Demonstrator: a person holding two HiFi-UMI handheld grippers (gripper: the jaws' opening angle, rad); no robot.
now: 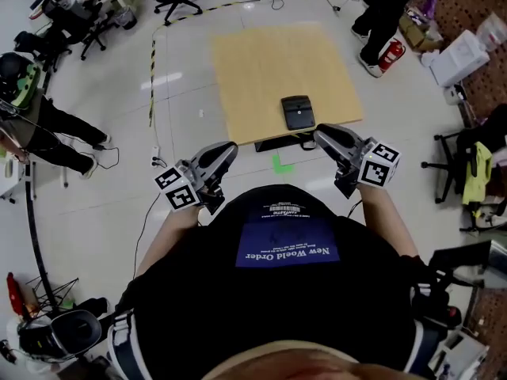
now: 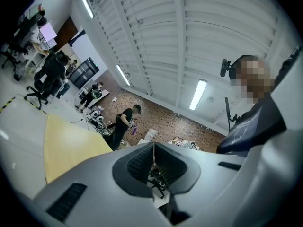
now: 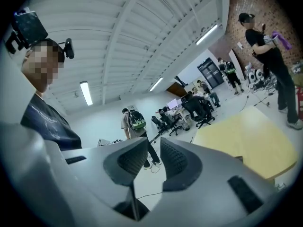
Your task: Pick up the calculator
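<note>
Left claw [image 1: 224, 153] is seen closed: pads are pressed together at the tips in its own view, nothing held. Right claw [image 1: 325, 136] is likewise closed, only a hairline slit left between the pads, nothing gripped. Both are held low in front of the torso, one at each side, pointed toward the desk.

Floor [image 1: 182, 77]: pale, glossy, spread under and beyond both claws.

Desk [image 1: 261, 70]: light wood top, set ahead of both claws. Its near edge is just beyond the right claw's tips and further from the left claw.

Person [image 1: 384, 6] in dark clothes is seen past the desk's far corner, ahead and right of the right claw.

Calculator [image 1: 298, 112]: dark, laid flat on the desk near its front edge, ahead of and between the claws, nearer the right one, touched by neither.

Fire extinguisher [image 1: 392, 54], red, is seen by that person's feet.

Green mark [image 1: 281, 165] is stuck on the floor between the two claws, just short of the desk.
</note>
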